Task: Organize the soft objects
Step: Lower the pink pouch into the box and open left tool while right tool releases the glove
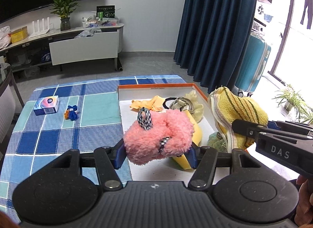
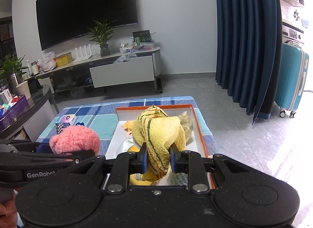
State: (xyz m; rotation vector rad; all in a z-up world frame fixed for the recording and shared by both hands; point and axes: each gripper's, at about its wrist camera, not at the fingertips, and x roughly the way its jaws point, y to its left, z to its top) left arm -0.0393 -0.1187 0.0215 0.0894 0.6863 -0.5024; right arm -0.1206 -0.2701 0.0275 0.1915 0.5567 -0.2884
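Observation:
My left gripper point(image 1: 156, 154) is shut on a fluffy pink plush toy point(image 1: 158, 136) with checked ribbon loops, held above the near left part of the orange-rimmed box point(image 1: 156, 86). The toy also shows at the left of the right wrist view point(image 2: 75, 139). My right gripper point(image 2: 157, 159) is shut on a yellow striped towel point(image 2: 158, 132), held above the box point(image 2: 197, 122). The towel also shows at the right of the left wrist view point(image 1: 234, 110). In the box lie a yellow cloth point(image 1: 150, 103), a pale scrunchie point(image 1: 197, 108), a black ring and a yellow sponge point(image 1: 195, 132).
The box sits on a blue and green checked cloth point(image 1: 58, 130) over the table. On the cloth at the left lie a small blue carton point(image 1: 47, 105) and a blue knotted cord point(image 1: 72, 112). A TV stand, a dark blue curtain and a teal suitcase point(image 2: 291, 83) stand beyond.

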